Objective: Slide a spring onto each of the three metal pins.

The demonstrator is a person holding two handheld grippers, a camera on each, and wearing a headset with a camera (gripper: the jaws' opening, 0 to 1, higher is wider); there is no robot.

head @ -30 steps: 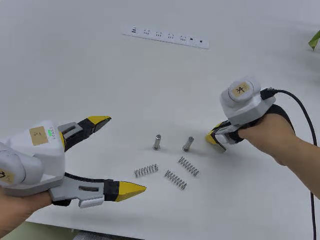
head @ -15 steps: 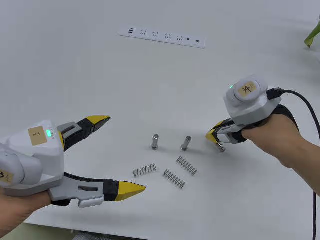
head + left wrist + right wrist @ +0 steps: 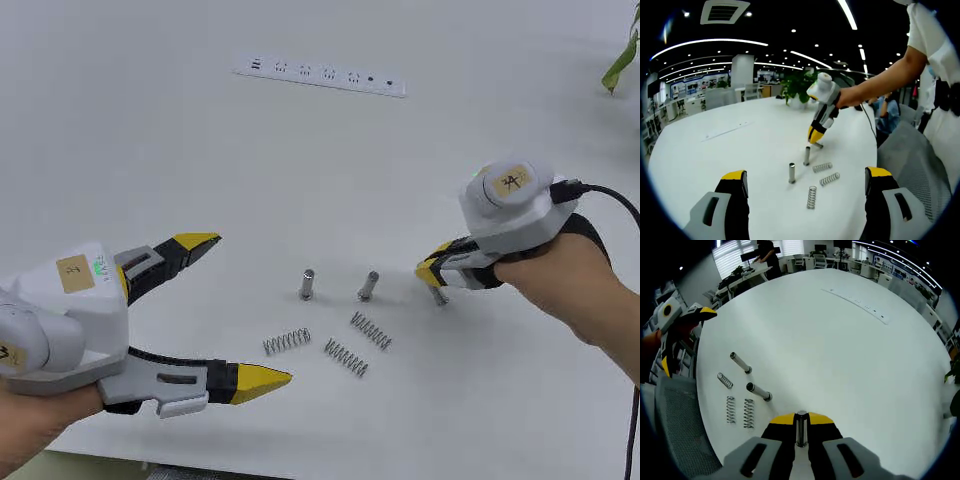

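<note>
Change is small. The right gripper has slid a little toward the right edge of the table, away from the two standing pins. Its jaws are shut tight on the held pin. The low end of that pin points down at the table, and I cannot tell if it touches. The left gripper has stayed where it was, near the near edge. Its jaws are wide open and hold nothing.

I think the third pin is being set down or held up so a spring can go on it. No spring is on any pin yet, so the job is only starting.

The three springs lie flat between the standing pins and the near edge. They are close to each other but not touching. One spring lies just beside the tip of the left gripper's lower jaw, so it looks easy to grab.

A power strip lies far off by the far edge. A green leaf pokes in at the far right corner. Neither is in the way. The standing pins are thin and close together, so a bump could knock one over.
</note>
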